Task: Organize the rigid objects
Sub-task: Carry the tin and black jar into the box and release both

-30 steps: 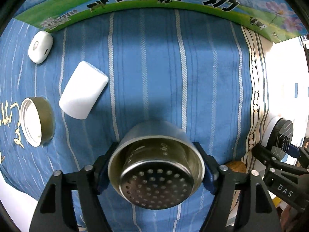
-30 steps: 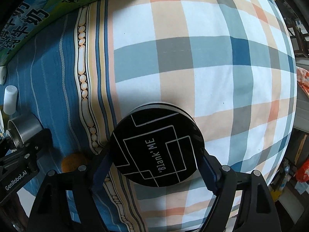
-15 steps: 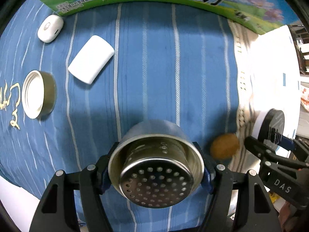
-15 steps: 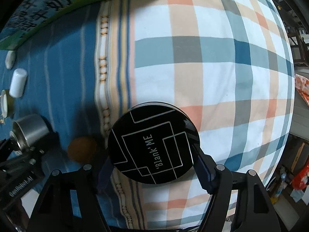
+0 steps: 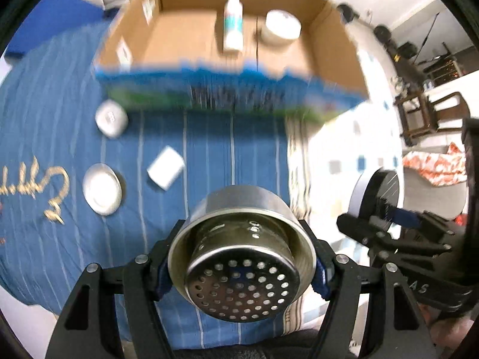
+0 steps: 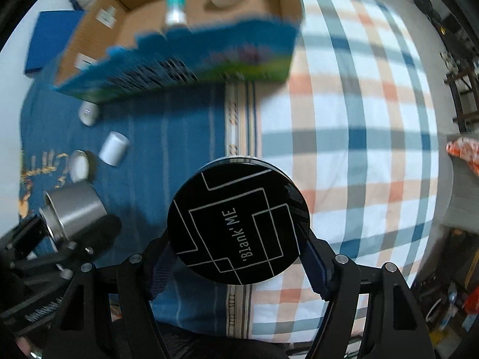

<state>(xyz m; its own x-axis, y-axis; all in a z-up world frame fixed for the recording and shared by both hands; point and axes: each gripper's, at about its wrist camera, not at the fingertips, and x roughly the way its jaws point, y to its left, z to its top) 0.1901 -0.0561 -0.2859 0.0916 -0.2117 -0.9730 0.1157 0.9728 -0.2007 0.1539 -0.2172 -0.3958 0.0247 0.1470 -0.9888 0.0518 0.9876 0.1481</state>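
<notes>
My left gripper is shut on a steel strainer cup with a perforated bottom, held above the blue striped cloth; it also shows in the right wrist view. My right gripper is shut on a round black "Blank ME" case, seen edge-on in the left wrist view. An open cardboard box with a blue and green printed side stands at the back; it holds a white bottle and a white round tub.
On the blue cloth lie a white mouse-like device, a white rectangular case and a round white-lined lid. A plaid sheet covers the right side. Furniture and clutter stand at far right.
Both grippers have lifted and tilted up with their loads. The box's inside, with bottle and tub, has come into view. The cloth objects look smaller and farther away.
</notes>
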